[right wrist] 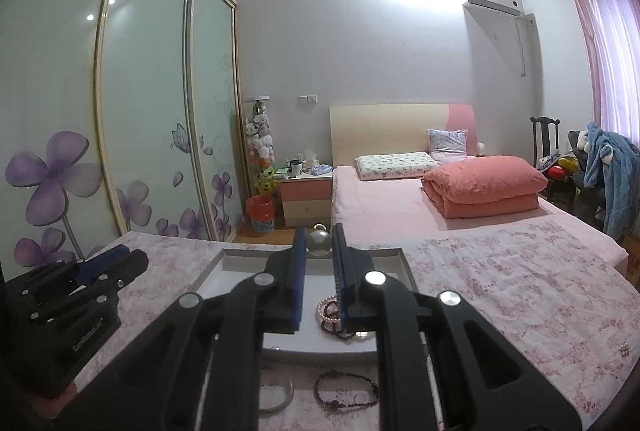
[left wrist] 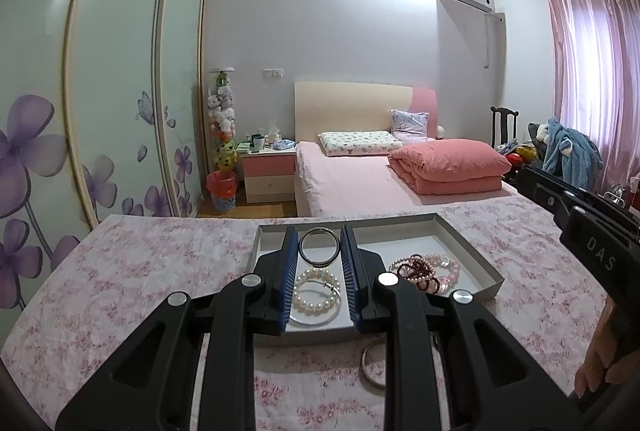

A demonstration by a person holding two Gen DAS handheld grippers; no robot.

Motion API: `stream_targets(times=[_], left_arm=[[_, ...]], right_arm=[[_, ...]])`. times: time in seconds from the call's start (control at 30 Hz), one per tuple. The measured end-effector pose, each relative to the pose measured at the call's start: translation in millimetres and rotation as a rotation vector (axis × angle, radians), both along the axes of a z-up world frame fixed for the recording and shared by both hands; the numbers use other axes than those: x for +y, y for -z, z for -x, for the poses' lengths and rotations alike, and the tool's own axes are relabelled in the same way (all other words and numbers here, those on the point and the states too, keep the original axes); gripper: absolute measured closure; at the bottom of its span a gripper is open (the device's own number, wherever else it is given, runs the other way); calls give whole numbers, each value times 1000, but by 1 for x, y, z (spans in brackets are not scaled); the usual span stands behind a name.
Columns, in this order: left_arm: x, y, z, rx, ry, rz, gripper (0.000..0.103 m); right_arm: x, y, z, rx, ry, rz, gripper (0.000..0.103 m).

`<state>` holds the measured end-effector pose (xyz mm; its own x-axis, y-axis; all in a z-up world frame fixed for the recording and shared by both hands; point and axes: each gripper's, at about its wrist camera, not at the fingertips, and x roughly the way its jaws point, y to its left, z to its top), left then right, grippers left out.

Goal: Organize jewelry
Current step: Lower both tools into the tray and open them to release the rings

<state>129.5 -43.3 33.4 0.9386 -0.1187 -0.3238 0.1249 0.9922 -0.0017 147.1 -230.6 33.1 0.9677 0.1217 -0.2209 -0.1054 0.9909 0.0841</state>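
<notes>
Over tray (left wrist: 472, 251) | left tongs (left wrist: 320, 251) grip ring (left wrist: 319, 246) | right tongs (right wrist: 320, 243) grip pearl (right wrist: 319, 242)

Between the black left gripper's (left wrist: 319, 263) blue ribbed pads (left wrist: 287, 271) sits a dark metal ring (left wrist: 319, 246), with a white pearl bracelet (left wrist: 316, 291) below it in the shallow grey-white tray (left wrist: 476, 251). To the gripper's right lie pink and dark red bead bracelets (left wrist: 426, 268). Beneath everything spreads a pale cloth printed with pink blossoms (left wrist: 140, 271). Ahead, a salmon-pink folded quilt (left wrist: 448, 167) rests on a light pink bed (left wrist: 344, 183).
</notes>
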Motion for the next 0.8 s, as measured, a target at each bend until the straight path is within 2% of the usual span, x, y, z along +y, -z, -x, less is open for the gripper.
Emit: stream_targets(times=[0.1,0.33,0.8], left_arm=[[1,1,-14,18,11,21,80],[3,21,-56,106,28,73,80],[-14,66,-108,270,76,71,80]], right_arm=[[-1,5,-13,22,-2,-4,90],[-10,29,-65,157,-31,-81,89],[-5,84,-148,393,-79,-173,89]])
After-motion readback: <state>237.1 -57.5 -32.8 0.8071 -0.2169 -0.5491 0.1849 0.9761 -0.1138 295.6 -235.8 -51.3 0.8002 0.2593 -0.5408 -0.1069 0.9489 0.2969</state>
